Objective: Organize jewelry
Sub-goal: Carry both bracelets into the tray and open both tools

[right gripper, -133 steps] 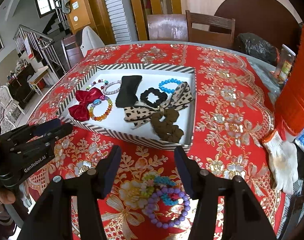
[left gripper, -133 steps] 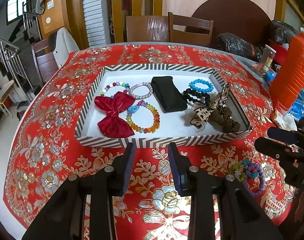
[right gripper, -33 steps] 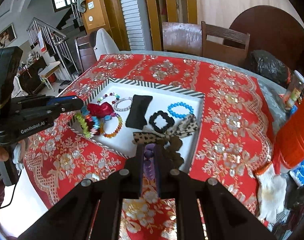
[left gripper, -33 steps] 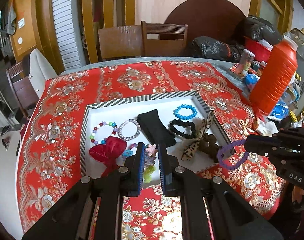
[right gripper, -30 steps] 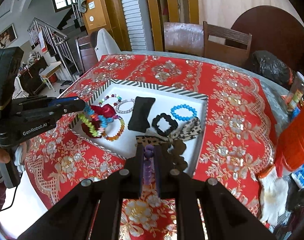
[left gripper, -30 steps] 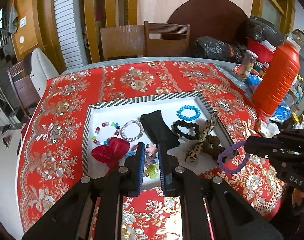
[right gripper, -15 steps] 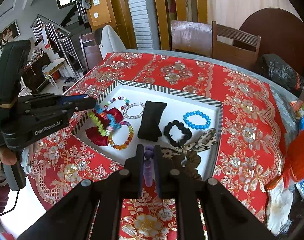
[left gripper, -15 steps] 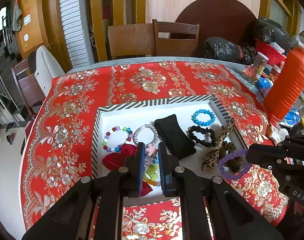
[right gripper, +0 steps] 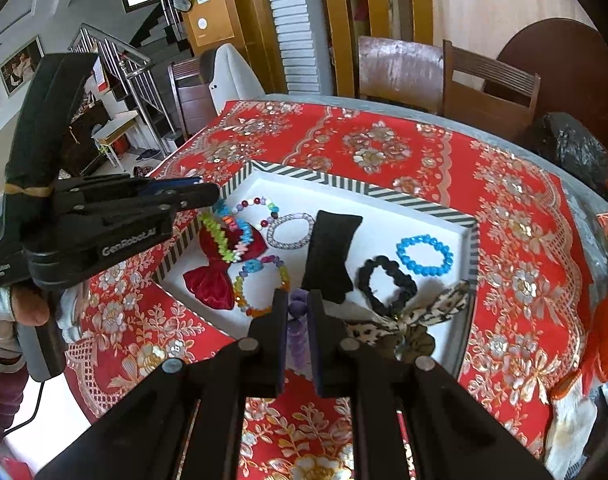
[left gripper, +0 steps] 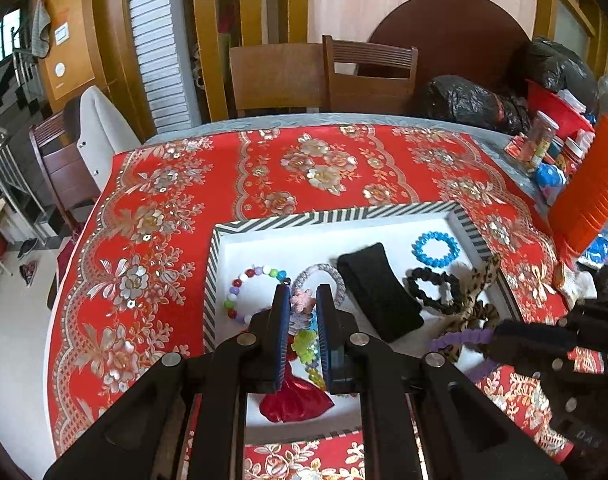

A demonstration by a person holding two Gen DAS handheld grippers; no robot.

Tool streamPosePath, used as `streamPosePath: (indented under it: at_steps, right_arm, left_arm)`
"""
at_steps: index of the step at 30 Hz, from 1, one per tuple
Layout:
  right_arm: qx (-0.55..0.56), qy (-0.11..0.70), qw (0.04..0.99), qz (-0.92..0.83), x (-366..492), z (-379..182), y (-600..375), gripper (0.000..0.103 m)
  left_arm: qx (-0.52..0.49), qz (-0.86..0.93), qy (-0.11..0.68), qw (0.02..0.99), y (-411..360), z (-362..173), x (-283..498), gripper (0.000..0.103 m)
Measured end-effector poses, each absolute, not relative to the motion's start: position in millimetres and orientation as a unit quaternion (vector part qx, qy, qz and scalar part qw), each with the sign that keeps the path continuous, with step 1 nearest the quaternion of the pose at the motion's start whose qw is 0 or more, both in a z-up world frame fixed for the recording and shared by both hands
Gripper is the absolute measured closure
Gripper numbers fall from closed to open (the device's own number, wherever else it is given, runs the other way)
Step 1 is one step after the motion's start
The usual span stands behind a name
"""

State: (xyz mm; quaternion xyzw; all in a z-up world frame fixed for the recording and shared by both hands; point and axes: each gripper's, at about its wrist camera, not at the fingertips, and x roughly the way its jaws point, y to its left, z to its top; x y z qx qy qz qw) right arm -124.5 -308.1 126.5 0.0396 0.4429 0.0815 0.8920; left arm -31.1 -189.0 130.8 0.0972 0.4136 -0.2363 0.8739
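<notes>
- Both grippers, low over the tablecloth earlier, now hang above the striped tray (left gripper: 220, 264), each clamped narrow on a bracelet.
- Left gripper (left gripper: 303, 304) pinches the flower-bead bracelet (right gripper: 224, 236) over the red bow (right gripper: 212, 276); released there, it would probably tangle.
- Right gripper (right gripper: 297, 308) holds the purple bracelet (left gripper: 460, 338) at the tray's near edge, risking a drop outside.
- Only the left wrist view shows its hanging loop.

Hidden, cropped or unclear

The left gripper (left gripper: 303, 312) covers most of the red bow (left gripper: 296, 400) and part of its flower bracelet (left gripper: 304, 344). The right gripper (right gripper: 299, 308) hides much of the purple bracelet (right gripper: 297, 328). The orange jug (left gripper: 592, 196) is cut off by the frame edge.
</notes>
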Motion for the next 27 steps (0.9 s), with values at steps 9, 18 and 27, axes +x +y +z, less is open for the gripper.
streamPosePath:
  at_steps: [9, 18, 27]
  right_arm:
    - [0.062, 0.451, 0.884, 0.106, -106.6, 116.5, -293.2, 0.094]
    - [0.078, 0.498, 0.861, 0.072, -91.1, 67.6, -305.0, 0.093]
    - [0.066, 0.513, 0.854, 0.048, -102.9, 37.7, -308.8, 0.093]
  left_arm:
    - [0.086, -0.223, 0.422, 0.875, -189.5, 133.7, -4.1, 0.089]
    - [0.075, -0.208, 0.440, 0.871, -204.7, 119.1, 28.2, 0.089]
    - [0.052, -0.206, 0.450, 0.867, -227.7, 97.4, 58.8, 0.089]
